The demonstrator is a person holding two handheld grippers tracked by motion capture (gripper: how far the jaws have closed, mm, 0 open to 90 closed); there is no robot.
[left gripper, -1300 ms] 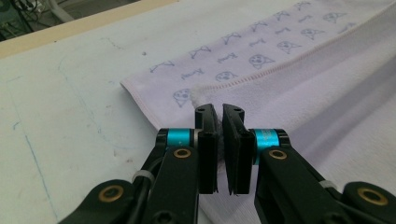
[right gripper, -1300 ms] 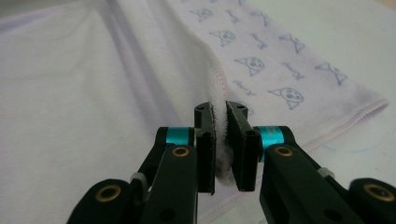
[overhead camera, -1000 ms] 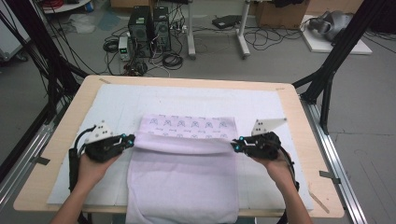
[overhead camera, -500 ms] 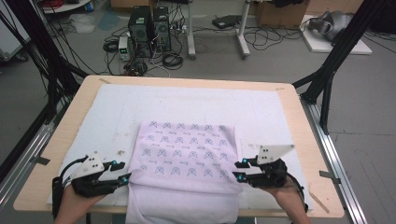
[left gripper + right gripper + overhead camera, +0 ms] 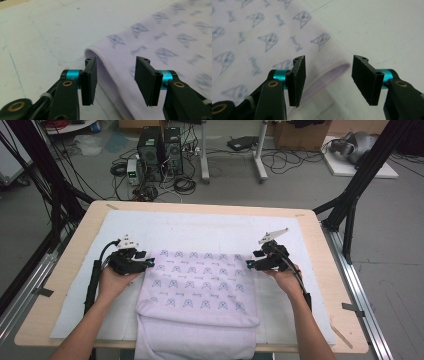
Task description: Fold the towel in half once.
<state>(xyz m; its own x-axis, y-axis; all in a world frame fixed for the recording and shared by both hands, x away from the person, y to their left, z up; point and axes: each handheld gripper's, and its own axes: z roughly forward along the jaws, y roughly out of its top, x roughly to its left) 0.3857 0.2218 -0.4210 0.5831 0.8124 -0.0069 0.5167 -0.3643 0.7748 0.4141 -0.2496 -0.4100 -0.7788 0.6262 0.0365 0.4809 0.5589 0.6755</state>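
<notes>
A lilac towel [image 5: 200, 290] printed with small cat faces lies folded on the white mat [image 5: 200, 227], its near end hanging over the table's front edge. My left gripper [image 5: 149, 263] is at the towel's far left corner. Its jaws have just been opening and stand open. In the left gripper view the gripper [image 5: 116, 67] straddles the towel [image 5: 162, 37] edge without pressing on it. My right gripper [image 5: 248, 265] is at the far right corner, jaws also just opening. The right gripper [image 5: 329, 65] stands open with the towel [image 5: 249, 37] corner between the pads, untouched.
The wooden table [image 5: 200, 207] carries the mat, with bare mat beyond and beside the towel. Black frame legs [image 5: 350, 205] rise at the table's far corners. Computers [image 5: 160, 145] and cables sit on the floor beyond.
Both grippers first drew the held towel edge toward the person, laying the printed layer flat. They have since let go and moved away to the towel's far corners.
</notes>
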